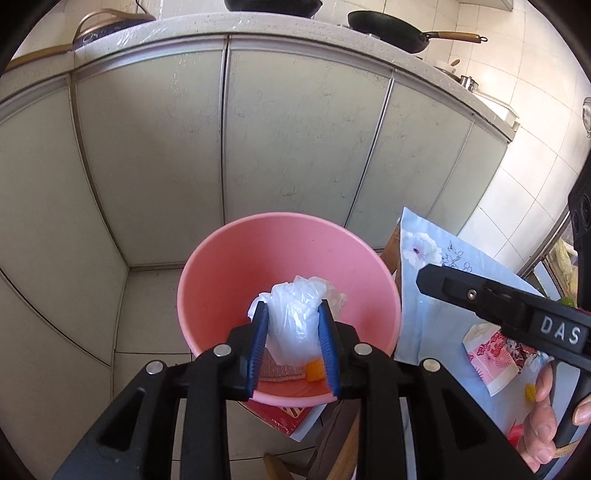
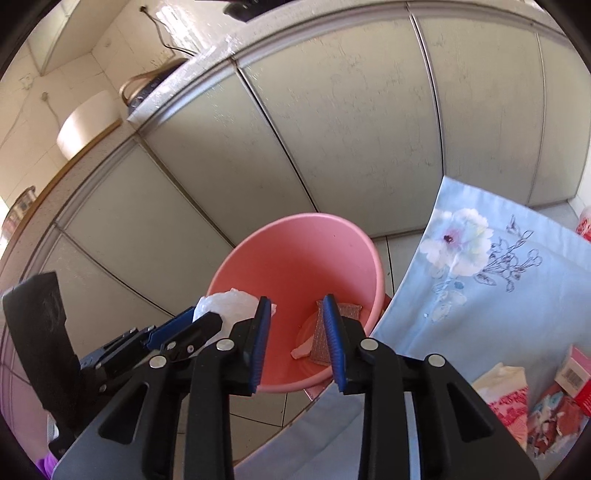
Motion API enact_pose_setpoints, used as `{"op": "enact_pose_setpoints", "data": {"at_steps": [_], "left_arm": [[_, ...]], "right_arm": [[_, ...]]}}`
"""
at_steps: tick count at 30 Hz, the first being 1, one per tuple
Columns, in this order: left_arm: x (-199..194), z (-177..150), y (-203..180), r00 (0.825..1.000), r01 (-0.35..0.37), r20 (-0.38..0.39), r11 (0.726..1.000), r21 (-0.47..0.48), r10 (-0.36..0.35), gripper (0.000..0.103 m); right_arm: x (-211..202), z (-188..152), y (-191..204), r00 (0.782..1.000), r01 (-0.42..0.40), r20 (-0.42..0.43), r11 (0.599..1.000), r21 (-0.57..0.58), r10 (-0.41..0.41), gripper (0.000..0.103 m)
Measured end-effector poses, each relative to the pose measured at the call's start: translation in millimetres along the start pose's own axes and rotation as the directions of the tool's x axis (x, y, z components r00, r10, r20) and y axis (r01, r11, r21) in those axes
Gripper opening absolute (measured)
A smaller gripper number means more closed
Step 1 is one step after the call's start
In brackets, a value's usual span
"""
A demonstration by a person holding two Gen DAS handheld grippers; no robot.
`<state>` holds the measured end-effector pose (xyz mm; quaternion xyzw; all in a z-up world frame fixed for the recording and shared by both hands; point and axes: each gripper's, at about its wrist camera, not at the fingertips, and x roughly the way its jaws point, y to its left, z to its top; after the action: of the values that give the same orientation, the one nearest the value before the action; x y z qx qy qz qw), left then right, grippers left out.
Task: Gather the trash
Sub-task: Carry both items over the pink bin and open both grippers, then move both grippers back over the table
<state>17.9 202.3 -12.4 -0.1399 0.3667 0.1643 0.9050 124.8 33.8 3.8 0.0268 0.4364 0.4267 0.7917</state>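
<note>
- Our left gripper (image 1: pixel 293 334) hangs over the mouth of a pink bucket (image 1: pixel 221 258). A crumpled clear plastic bag (image 1: pixel 295 317) sits between its blue pads, but the jaws look slack around it; we cannot tell whether the pads still touch it.
- Our right gripper (image 2: pixel 297 332) stands just beside the left one, also over the bucket. Its jaws are parted and nothing is between them.
- Through the right gripper's gap we see the bucket floor, where a pinkish scrubbing pad (image 2: pixel 325 339) and a pale scrap (image 2: pixel 301 350) already lie.
- We judge the step in hand to be dropping the bag into the bucket; the right gripper appears to have let its own piece go.
- Just beside the bucket, a pale blue floral cloth (image 2: pixel 480 288) covers a surface that may be a low table.
- More trash lies on that cloth: a pink-and-white wrapper (image 1: pixel 495 362), a small orange piece (image 1: pixel 530 391) and torn red packaging (image 2: pixel 554 417).
- Next, we judge, the left gripper must open fully so the bag falls clear, then both grippers turn back toward the cloth for the remaining wrappers.
- Grey cabinet doors (image 1: pixel 295 129) rise behind the bucket under a counter (image 1: pixel 258 27) carrying a dark pan (image 1: pixel 391 31).
</note>
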Motion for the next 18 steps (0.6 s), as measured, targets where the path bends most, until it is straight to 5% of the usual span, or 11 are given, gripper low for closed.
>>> {"op": "enact_pose_setpoints", "data": {"at_steps": [18], "left_arm": [[-69, -10, -50, 0.990, 0.045, 0.124, 0.992, 0.118, -0.060, 0.036]], "right_arm": [[-112, -54, 17, 0.974, 0.144, 0.191, 0.981, -0.128, -0.118, 0.030]]}}
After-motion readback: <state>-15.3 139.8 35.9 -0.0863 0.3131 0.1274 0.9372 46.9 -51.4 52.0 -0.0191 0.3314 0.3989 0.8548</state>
